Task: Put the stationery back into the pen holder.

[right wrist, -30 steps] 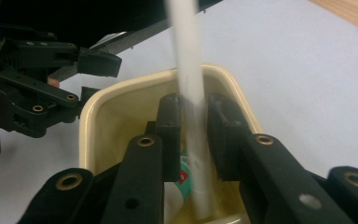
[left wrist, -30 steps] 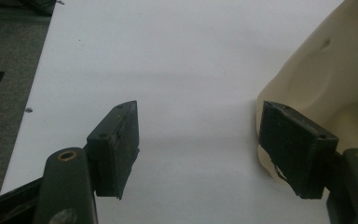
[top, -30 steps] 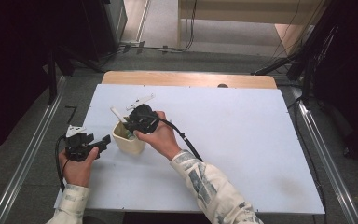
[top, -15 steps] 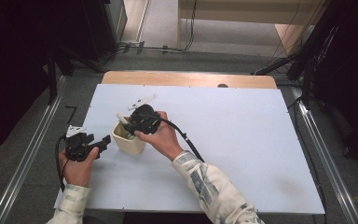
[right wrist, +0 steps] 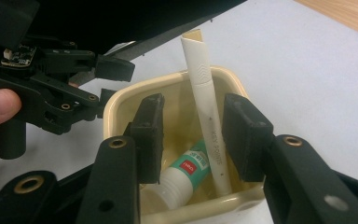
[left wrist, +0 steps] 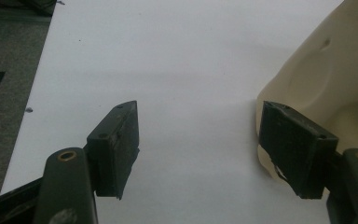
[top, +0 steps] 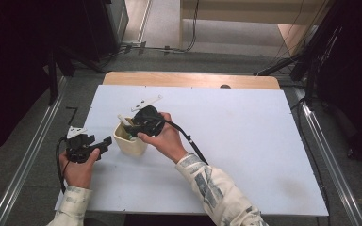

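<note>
My right hand-held gripper (right wrist: 191, 140) hangs over the cream cup (right wrist: 121, 100), jaws pointing down into it. Its jaws have just been opening: the white pen (right wrist: 205, 93) stands between them, leaning against the cup's far wall, with a gap on each side, so neither pad presses it. A glue stick (right wrist: 189, 168) with a green and red label lies tilted in the bottom of the cup beside the pen. From the high view, the cup (top: 129, 143) sits on the white table (top: 245, 141), left of centre.

My left hand-held gripper (left wrist: 200, 144) rests low on the table just left of the cup (left wrist: 335, 79), jaws wide apart and holding nothing; its right pad sits just beside the cup's wall.
</note>
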Available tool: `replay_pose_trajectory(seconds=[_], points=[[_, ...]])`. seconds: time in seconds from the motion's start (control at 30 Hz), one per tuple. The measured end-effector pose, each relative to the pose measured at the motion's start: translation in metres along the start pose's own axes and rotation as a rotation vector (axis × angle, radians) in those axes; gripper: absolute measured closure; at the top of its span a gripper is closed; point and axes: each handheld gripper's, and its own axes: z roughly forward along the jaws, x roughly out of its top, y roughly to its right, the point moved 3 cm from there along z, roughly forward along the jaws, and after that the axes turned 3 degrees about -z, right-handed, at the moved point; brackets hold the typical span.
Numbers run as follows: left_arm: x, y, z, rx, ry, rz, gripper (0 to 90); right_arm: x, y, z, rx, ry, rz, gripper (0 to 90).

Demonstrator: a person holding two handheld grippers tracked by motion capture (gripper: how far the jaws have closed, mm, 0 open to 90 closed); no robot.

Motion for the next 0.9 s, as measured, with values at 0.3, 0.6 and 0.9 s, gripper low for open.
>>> replay_pose_trajectory(seconds=[0.3, 0.6, 0.9], points=[[0.0, 0.0, 0.0, 0.001, 0.0, 0.0, 30.0, 0.001, -0.004, -0.01, -0.002, 0.034, -0.011, 52.9], [0.0, 0.0, 0.0, 0.0, 0.003, -0.001, 30.0, 0.001, -0.004, -0.017, -0.022, 0.053, -0.009, 48.1], [0.0, 0.001, 0.0, 0.0, 0.001, 0.0, 30.0, 0.0, 0.002, -0.025, -0.042, 0.076, 0.006, 44.5]])
